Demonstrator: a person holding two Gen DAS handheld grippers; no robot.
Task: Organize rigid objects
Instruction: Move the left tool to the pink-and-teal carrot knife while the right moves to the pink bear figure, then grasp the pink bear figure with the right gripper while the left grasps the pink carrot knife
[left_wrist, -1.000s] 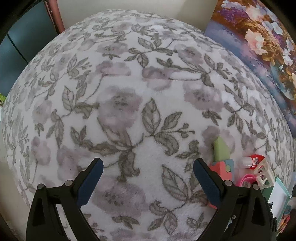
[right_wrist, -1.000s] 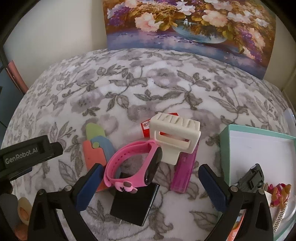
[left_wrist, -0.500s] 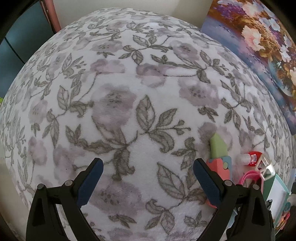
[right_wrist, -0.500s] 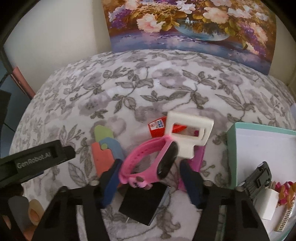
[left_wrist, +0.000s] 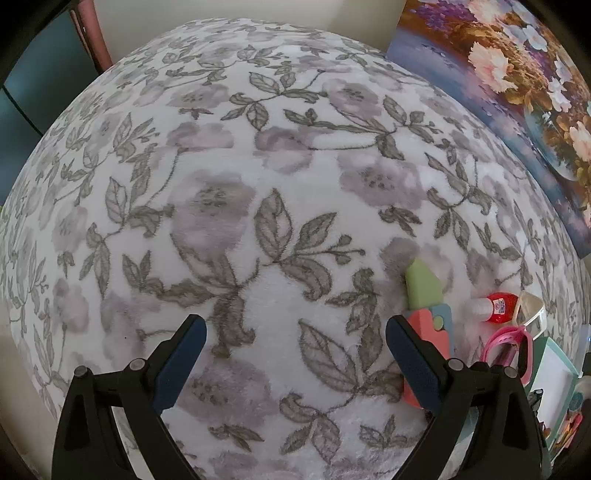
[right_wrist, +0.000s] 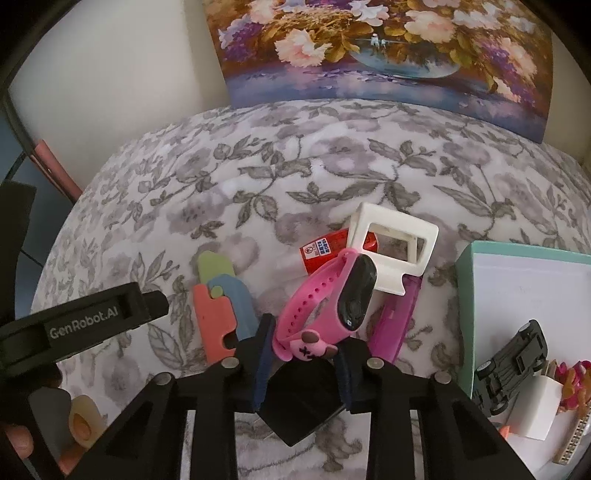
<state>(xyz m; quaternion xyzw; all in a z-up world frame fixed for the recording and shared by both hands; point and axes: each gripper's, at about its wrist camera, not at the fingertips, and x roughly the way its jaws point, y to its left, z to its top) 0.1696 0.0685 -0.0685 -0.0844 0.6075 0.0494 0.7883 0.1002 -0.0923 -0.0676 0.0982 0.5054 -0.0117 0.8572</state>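
Observation:
My right gripper (right_wrist: 304, 356) is shut on the strap end of a pink wristband watch (right_wrist: 328, 301), which stands up over a flat black square (right_wrist: 303, 400). Behind it lie a white plastic frame (right_wrist: 395, 245), a small red bottle (right_wrist: 325, 253) and a magenta bar (right_wrist: 393, 326). A stack of coloured foam pieces (right_wrist: 218, 299) lies to the left. A teal-rimmed box (right_wrist: 463, 280) at the right holds a black toy car (right_wrist: 511, 365) and other small items. My left gripper (left_wrist: 295, 360) is open and empty above the floral blanket, with the foam pieces (left_wrist: 424, 295) by its right finger.
A floral painting (right_wrist: 369, 51) leans on the wall behind the blanket-covered surface (right_wrist: 258, 177). The left gripper's body (right_wrist: 74, 325) sits at the left of the right wrist view. The watch (left_wrist: 511, 345) and red bottle (left_wrist: 496, 306) show at the left wrist view's right edge.
My right gripper has closed from wide open onto the pink watch strap and lifted slightly. The left gripper has drifted a little, staying open.

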